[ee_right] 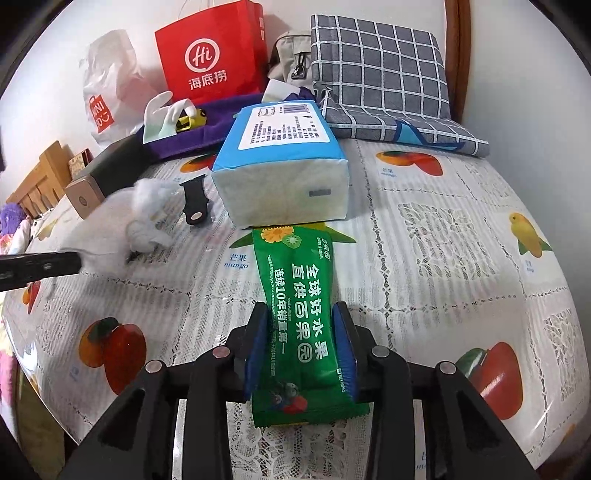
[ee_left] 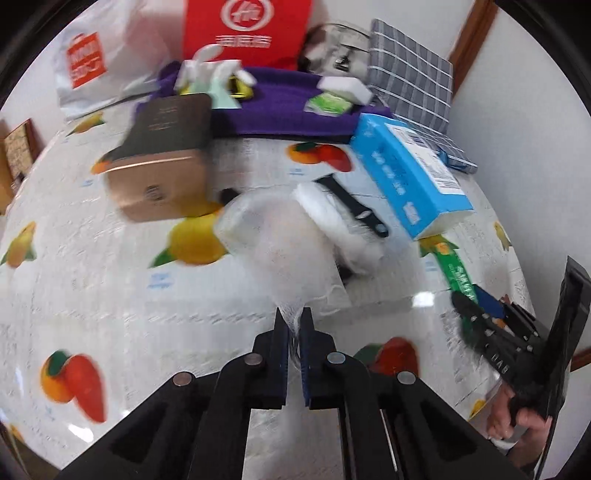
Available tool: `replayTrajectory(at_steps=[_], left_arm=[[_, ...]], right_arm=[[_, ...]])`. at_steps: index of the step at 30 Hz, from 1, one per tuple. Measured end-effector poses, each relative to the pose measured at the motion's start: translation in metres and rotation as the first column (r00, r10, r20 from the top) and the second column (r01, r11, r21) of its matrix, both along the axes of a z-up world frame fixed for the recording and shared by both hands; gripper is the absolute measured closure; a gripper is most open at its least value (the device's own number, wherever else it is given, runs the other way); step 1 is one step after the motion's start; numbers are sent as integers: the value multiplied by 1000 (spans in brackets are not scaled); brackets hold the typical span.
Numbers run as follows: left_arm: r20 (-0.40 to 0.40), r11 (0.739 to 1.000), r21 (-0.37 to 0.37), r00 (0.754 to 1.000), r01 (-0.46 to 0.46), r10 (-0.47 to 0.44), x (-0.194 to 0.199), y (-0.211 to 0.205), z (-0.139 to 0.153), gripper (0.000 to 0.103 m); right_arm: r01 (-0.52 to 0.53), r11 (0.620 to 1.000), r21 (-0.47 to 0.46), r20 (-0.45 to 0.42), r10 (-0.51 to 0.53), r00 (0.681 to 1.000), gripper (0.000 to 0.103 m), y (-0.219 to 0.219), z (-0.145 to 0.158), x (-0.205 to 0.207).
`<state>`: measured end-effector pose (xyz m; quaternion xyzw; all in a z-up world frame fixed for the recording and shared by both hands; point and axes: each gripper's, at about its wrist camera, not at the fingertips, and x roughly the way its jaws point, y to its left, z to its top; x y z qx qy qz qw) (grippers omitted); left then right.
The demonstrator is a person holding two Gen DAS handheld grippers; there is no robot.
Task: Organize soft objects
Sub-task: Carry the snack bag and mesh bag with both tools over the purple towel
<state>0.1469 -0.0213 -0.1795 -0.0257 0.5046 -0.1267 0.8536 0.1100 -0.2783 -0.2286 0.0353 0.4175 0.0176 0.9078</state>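
My left gripper (ee_left: 294, 322) is shut on the neck of a clear plastic bag (ee_left: 280, 240) holding white fluffy stuffing. The bag stretches away from the tips over the fruit-print tablecloth (ee_left: 110, 295). In the right wrist view the same bag (ee_right: 147, 218) shows at the left, with the left gripper (ee_right: 74, 263) beside it. My right gripper (ee_right: 301, 332) is shut on a long green snack packet (ee_right: 306, 314), one pad on each long edge. The packet's far end touches a blue tissue pack (ee_right: 284, 166). The right gripper (ee_left: 474, 301) and green packet (ee_left: 460, 271) also show at the left view's right edge.
A black watch strap (ee_left: 354, 206) lies behind the bag, with the blue tissue pack (ee_left: 406, 177) to its right and a gold box (ee_left: 159, 166) to its left. Further back are a purple cloth (ee_left: 288, 107), a red paper bag (ee_left: 247, 29), a white bag (ee_left: 92, 62) and a grey checked cushion (ee_left: 410, 74).
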Motion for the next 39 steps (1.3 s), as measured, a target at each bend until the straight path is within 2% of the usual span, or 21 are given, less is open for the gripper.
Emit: replayTrajectory(at_steps=[10, 12, 14, 16, 19, 23, 25, 30, 32, 35, 37, 39], left_arm=[[-41, 990, 19, 989, -138, 139, -21, 77, -14, 96], [-56, 988, 8, 986, -157, 157, -21, 84, -17, 85], [-61, 982, 4, 980, -190, 190, -18, 89, -18, 59], [-36, 977, 0, 977, -212, 212, -15, 89, -16, 48], [-23, 976, -34, 976, -216, 216, -5, 88, -16, 42], [-37, 968, -27, 968, -250, 249, 14, 82, -25, 41], [22, 966, -15, 966, -257, 257, 18, 76, -24, 40], [77, 971, 41, 970, -236, 232, 32, 62, -29, 27], [73, 975, 80, 977, -208, 203, 39, 54, -31, 17], [87, 967, 155, 978, -202, 190, 45, 43, -34, 16], [100, 964, 159, 975, -212, 198, 47, 42, -33, 17], [121, 961, 157, 970, -230, 212, 47, 45, -31, 35]], right_arm=[[9, 1000, -10, -24, -10, 1000, 68, 4, 1, -7], [10, 1000, -13, -26, -10, 1000, 68, 4, 1, -6], [10, 1000, -14, -29, -11, 1000, 68, 4, 0, -6], [9, 1000, -11, -32, -9, 999, 68, 4, 1, -6], [5, 1000, -8, -36, -6, 999, 68, 3, 1, -5], [2, 1000, -20, -37, -3, 999, 68, 4, 1, -4], [2, 1000, -24, -38, -3, 999, 68, 5, 0, -3], [6, 1000, -16, -44, -7, 999, 68, 3, 0, 0], [6, 1000, -24, -45, -7, 999, 68, 4, 0, 2], [9, 999, -32, -45, -10, 999, 68, 6, 0, 4], [9, 1000, -30, -46, -11, 999, 68, 5, 0, 5], [9, 1000, -27, -49, -10, 999, 68, 5, 0, 5]])
